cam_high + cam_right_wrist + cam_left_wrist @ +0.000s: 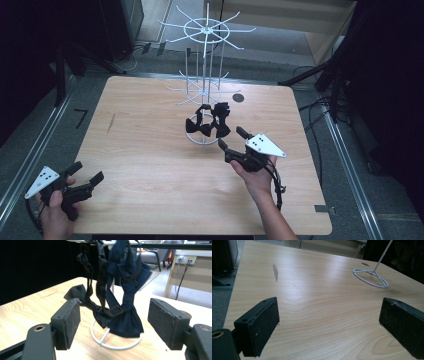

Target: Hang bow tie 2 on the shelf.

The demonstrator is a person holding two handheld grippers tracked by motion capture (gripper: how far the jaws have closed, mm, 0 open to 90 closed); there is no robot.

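Right claw (232, 138) open, just beside bow ties (207, 121) hanging on white rack (206, 55).

Wire rack (205, 75) stands on desk (150, 165), toward far edge, near middle. Bow ties (207, 122) hang on rack's lower arms, reaching down to its base ring (197, 141). Right gripper (232, 141) just right of ties, on near side, jaws facing them. Left gripper (87, 175) at near-left corner, well apart from rack.

Table: light wooden table (150, 165) with rounded corners, a dark streak near its left side.
On it: ring base of white wire rack (204, 141), round dark spot (238, 98) behind.
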